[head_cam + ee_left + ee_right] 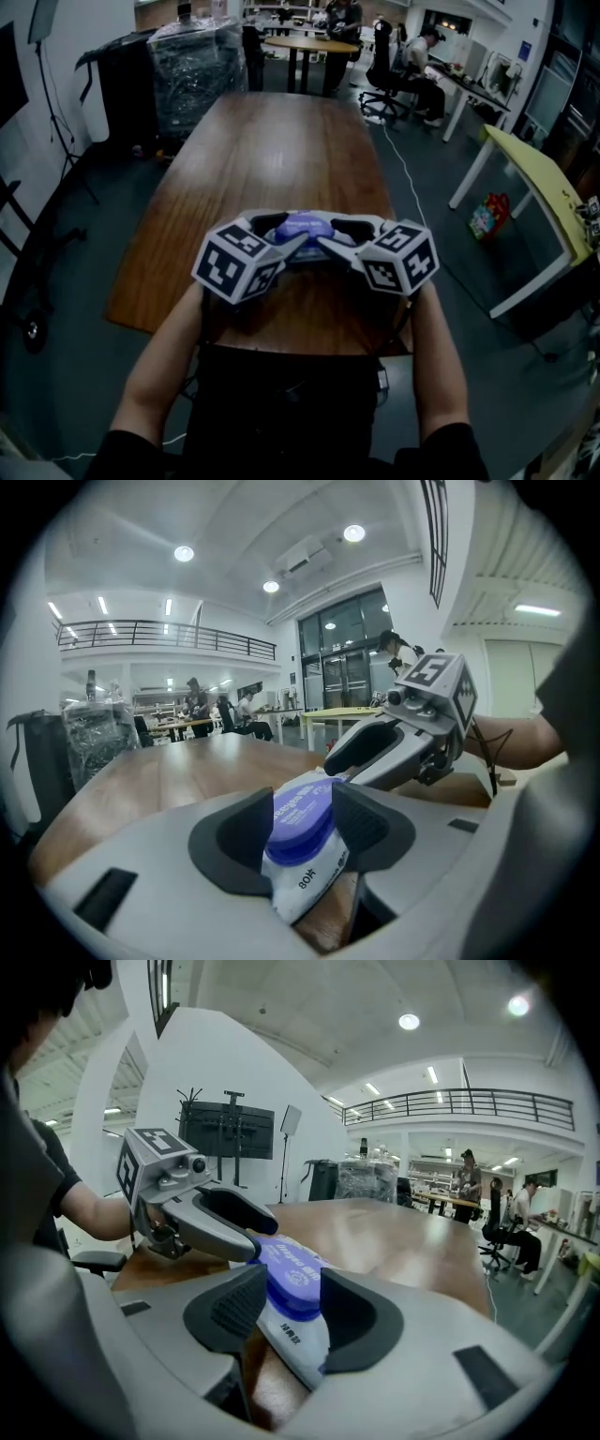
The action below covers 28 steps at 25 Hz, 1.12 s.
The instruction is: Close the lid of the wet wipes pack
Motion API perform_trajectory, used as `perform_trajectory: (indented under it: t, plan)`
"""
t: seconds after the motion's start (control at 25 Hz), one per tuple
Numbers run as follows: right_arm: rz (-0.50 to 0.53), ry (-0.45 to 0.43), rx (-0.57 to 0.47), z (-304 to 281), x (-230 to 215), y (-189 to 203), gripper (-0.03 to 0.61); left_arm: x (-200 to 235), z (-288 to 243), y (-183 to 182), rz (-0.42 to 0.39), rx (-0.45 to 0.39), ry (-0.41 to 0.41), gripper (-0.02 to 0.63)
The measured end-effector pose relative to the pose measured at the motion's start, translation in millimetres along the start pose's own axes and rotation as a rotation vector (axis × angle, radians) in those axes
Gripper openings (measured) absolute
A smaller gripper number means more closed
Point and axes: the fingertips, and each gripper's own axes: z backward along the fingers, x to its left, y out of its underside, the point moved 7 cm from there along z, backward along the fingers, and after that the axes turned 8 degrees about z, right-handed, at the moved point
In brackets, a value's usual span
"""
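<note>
so as far as I can tell this one's basically at the finish line; the wet wipes pack (305, 226) lies on the wooden table (262, 159) right under both sets of jaw tips, and its purple lid (300, 819) looks flat against the pack in both gripper views, no flap sticking up anywhere; the left gripper (302, 834) has its jaws partly apart, and the lid shows in the gap between them with the white end of the pack running in beneath the pads, so it reads to me as hovering over or resting on the pack rather than clamping it; same story for the right gripper (281, 1314), jaws a moderate way apart with the lid in the gap and the pack's other end tucked below; each one comes in from an opposite end, so the tips nearly meet over the lid, and from the right gripper view the left one's tip sits just over the lid's far edge; whether the lid has actually clicked shut I can't tell; my guess is what's left is at most a firm press down on the lid, then lifting both grippers clear.
</note>
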Motion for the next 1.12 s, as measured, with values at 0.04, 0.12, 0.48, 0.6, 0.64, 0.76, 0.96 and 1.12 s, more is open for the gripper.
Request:
perform_trajectory:
  t: [0.04,0.12,0.48,0.6,0.64,0.76,0.96,1.12]
  plan:
    - [-0.003,-0.014,-0.001,1,4,0,0.189,-2,1,2,-0.001,0.007,0.004,0.199]
    - [-0.003,-0.031,0.005,2,10,1,0.189,-5,0,6,-0.003,0.022,0.008,0.199]
    - [0.021,0.071,0.071,-8,21,6,0.046,-7,-2,22,-0.018,0.079,-0.024,0.197]
    - [0.018,0.081,0.092,-8,20,6,0.032,-7,-4,23,-0.027,0.099,-0.046,0.187]
    - [0.024,0.086,0.104,-9,20,6,0.025,-7,-4,23,-0.029,0.106,-0.056,0.182]
    - [0.06,0.101,0.147,-12,23,6,0.025,-3,-4,25,-0.035,0.121,-0.089,0.123]
    - [0.109,0.115,0.192,-14,24,5,0.012,-3,-6,26,-0.037,0.143,-0.096,0.118]
    - [0.124,0.119,0.204,-15,25,6,0.011,-3,-7,27,-0.029,0.16,-0.118,0.087]
